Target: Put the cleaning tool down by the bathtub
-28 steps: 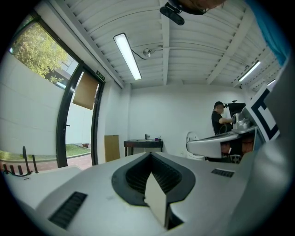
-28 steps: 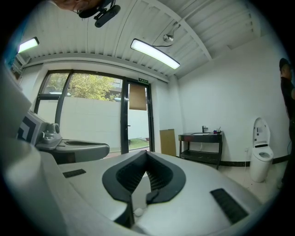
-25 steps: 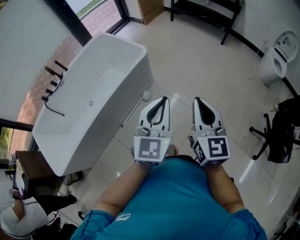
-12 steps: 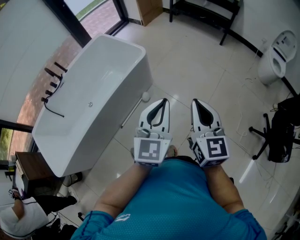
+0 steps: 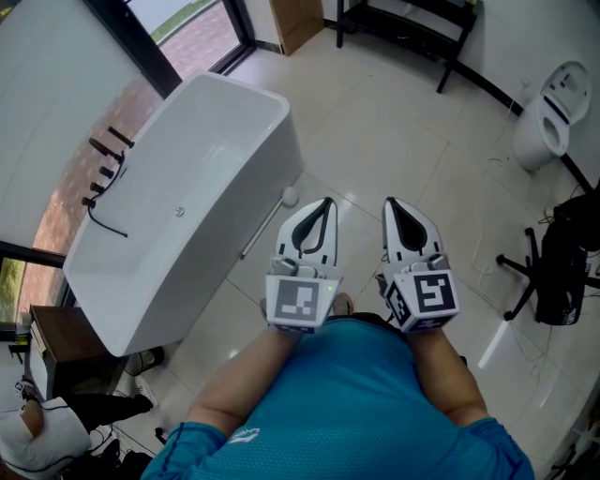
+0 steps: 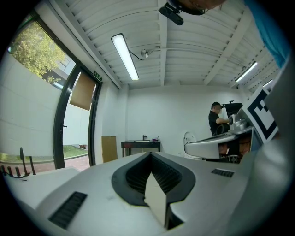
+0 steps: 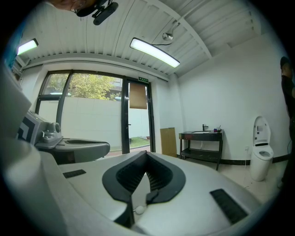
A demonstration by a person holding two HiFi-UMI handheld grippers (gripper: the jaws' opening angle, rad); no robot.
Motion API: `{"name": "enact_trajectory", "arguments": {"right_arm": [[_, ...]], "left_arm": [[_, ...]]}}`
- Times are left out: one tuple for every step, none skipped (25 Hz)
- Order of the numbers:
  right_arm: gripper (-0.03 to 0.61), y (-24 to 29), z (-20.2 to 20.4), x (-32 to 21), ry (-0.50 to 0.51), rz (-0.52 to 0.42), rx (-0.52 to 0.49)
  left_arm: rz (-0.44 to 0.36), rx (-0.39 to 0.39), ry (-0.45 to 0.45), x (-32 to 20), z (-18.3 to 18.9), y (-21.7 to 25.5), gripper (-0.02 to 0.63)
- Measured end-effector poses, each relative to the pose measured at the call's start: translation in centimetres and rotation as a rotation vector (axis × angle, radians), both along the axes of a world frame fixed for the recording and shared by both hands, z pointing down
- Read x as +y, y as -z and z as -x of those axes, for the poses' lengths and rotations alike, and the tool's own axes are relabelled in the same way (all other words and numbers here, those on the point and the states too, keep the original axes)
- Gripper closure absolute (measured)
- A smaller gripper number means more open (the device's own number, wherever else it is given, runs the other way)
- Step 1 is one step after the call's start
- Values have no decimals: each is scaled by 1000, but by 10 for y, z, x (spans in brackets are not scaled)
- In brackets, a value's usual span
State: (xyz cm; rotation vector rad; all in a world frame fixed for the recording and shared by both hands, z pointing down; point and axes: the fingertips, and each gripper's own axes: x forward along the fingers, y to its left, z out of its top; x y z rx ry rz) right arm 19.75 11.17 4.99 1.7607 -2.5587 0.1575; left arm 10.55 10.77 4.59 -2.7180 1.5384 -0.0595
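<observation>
So the white rectangular bathtub (image 5: 187, 187) sat off to the left, and the long-handled cleaning tool with the round head (image 5: 267, 225) lay on the pale tiled floor (image 5: 394, 141) just beside its right wall. The left gripper (image 5: 324, 201) and right gripper (image 5: 393, 202) were side by side, right of the tool. White ceramic toilet (image 5: 547, 117) far right, black metal rack (image 5: 412, 23) at the back.

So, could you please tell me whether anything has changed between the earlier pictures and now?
Nothing has visibly changed. The left gripper and right gripper stay shut and empty, side by side in front of the person. The cleaning tool still lies on the floor beside the bathtub. Only the head view's framing shifts a touch.
</observation>
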Motion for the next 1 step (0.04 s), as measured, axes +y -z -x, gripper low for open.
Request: {"name": "enact_trajectory", "arguments": {"right_arm": [[577,0,0,0,0,1,0]], "left_arm": [[-1,-1,-2,0,0,0,614]]}}
